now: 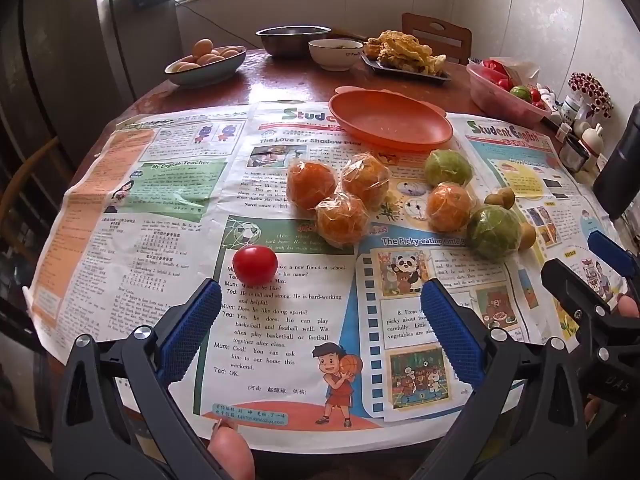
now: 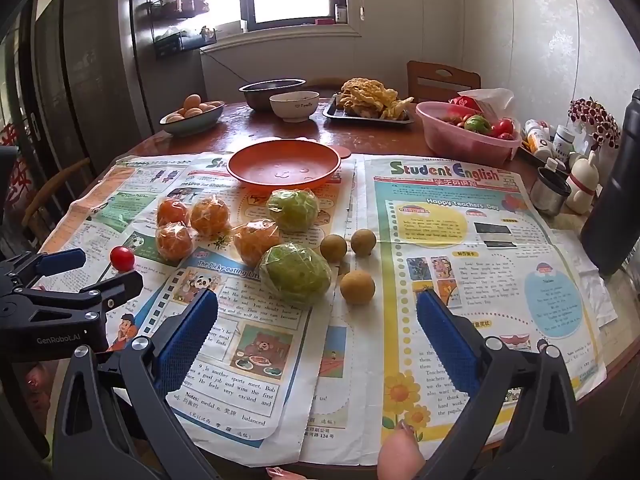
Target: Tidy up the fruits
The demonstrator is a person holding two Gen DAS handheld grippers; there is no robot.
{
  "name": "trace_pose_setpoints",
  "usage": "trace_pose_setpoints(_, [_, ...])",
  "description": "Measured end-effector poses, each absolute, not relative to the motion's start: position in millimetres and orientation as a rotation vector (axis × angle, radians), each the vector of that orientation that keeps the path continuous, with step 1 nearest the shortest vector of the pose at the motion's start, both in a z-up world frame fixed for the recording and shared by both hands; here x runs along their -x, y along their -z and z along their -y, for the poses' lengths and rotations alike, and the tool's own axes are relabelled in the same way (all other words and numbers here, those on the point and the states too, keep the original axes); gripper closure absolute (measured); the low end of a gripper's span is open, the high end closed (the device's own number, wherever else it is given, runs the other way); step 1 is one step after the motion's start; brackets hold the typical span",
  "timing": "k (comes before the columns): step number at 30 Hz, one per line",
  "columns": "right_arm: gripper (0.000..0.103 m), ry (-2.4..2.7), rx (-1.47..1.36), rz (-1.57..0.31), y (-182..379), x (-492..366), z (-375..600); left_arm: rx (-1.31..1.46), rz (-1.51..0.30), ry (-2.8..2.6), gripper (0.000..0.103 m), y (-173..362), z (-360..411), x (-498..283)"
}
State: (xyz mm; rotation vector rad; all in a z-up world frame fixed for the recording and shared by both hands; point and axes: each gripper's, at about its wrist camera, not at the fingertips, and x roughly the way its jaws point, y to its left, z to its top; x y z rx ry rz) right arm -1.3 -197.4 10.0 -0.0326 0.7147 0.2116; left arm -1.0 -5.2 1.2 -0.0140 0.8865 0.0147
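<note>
While jaws gape, cherry tomato (image 1: 255,265) just beyond left hand-held gripper (image 1: 320,300)

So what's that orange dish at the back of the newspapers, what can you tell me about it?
The orange dish is a shallow, round plate with a raised rim and a small tab handle at one side, and looks like matte plastic. It lies flat and upright on the newspaper, at its far edge, just beyond the wrapped fruits. It is empty: only faint raised marks or drops show on its floor. Nothing touches it but the paper below; both grippers are well short of it.
</note>
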Motion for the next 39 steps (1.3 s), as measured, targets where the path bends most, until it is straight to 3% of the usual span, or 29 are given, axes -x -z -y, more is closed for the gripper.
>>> trace_pose_setpoints(39, [0.004, -0.215, 0.036, -0.724, -9.6, 1.1, 197.1, 0.006, -0.878, -0.008, 0.009, -2.3, 7.4, 3.1])
